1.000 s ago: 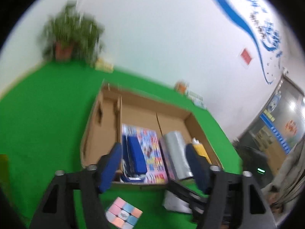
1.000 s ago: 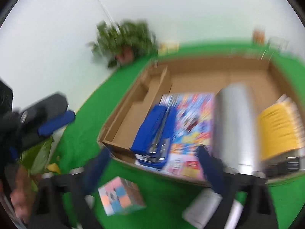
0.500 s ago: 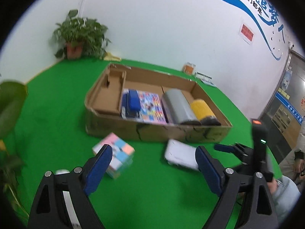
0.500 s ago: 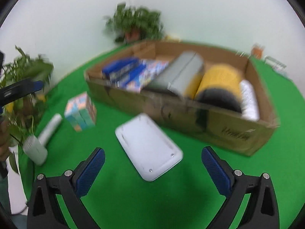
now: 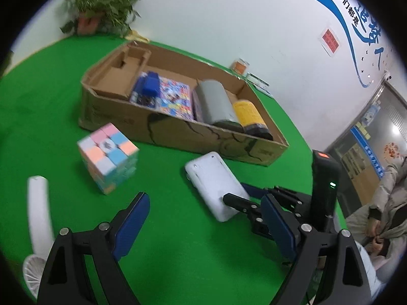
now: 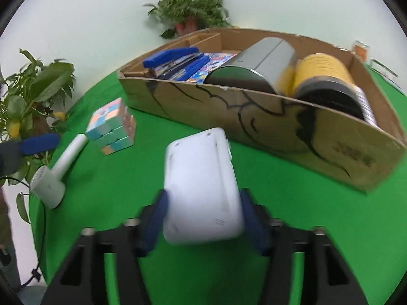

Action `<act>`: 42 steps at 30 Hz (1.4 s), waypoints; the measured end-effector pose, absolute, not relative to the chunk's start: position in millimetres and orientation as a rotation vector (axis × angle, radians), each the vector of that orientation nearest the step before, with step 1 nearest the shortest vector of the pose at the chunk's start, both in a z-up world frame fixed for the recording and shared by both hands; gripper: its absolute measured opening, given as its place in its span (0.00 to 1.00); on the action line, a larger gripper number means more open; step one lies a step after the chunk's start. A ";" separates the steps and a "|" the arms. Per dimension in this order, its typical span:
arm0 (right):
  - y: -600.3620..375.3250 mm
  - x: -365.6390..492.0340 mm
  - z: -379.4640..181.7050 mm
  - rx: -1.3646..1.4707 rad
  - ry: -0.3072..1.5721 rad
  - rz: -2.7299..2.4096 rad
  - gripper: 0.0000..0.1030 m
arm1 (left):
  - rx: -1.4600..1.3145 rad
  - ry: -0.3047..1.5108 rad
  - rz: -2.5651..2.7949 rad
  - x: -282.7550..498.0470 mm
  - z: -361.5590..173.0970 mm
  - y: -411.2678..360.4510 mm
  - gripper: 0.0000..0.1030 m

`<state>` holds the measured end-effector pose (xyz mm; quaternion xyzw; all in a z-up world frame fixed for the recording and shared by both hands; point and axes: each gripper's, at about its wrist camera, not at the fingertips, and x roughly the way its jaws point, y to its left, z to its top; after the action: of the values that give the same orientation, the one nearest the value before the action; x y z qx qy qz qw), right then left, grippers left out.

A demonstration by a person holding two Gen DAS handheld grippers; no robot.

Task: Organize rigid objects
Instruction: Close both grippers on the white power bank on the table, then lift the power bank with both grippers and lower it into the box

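The cardboard box (image 6: 267, 117) is matt brown corrugated board with black scuffed creases. The white case (image 6: 201, 185) is smooth matt plastic. The green table cover (image 5: 178, 254) looks like matt cloth. The grey cylinder (image 6: 267, 53) has a satin sheen. The cube (image 5: 109, 157) is pastel plastic.

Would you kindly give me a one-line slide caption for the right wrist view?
Right claw closing around a white device on the green table, beside a cardboard box of sorted items.
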<state>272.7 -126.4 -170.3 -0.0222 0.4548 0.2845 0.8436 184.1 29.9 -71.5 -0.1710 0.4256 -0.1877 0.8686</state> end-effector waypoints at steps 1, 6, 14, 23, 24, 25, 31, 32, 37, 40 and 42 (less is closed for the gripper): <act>-130.5 263.1 -169.5 -0.027 0.970 0.591 0.33 | -0.361 0.911 -0.418 185.6 -75.6 24.6 0.86; -130.3 233.0 -174.1 -0.069 0.978 0.587 0.58 | -0.359 1.008 -0.510 195.2 -100.2 -2.6 0.86; -111.6 267.4 -182.3 -0.077 0.981 0.577 0.84 | -0.443 1.114 -0.491 219.6 -123.9 7.3 0.85; -105.1 256.6 -184.3 -0.055 0.999 0.518 0.69 | -0.491 1.151 -0.515 215.3 -132.5 15.3 0.83; -107.9 251.9 -183.9 -0.037 1.005 0.500 0.68 | -0.506 1.158 -0.529 213.4 -135.1 14.3 0.83; -111.8 246.0 -182.9 -0.014 1.012 0.480 0.66 | -0.518 1.165 -0.547 211.0 -137.0 12.7 0.83; -128.9 201.7 -181.1 0.169 1.036 0.376 0.62 | -0.555 1.222 -0.667 196.6 -148.7 -10.2 0.76; -130.4 195.4 -181.2 0.188 1.040 0.403 0.62 | -0.539 1.228 -0.675 194.5 -148.7 -13.2 0.74; -144.9 167.1 -177.7 0.215 1.012 0.463 0.79 | -0.557 1.256 -0.707 188.8 -151.1 -13.5 0.71; -148.2 168.1 -177.2 0.196 1.011 0.464 0.79 | -0.547 1.263 -0.726 189.8 -152.5 -19.9 0.71; -146.5 171.6 -177.1 0.154 1.015 0.449 0.79 | -0.543 1.268 -0.730 190.3 -152.6 -21.2 0.71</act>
<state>171.6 -146.5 -177.1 0.0732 0.4814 0.2130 0.8470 190.3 -21.2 -152.6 -0.2446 0.5717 -0.3290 0.7107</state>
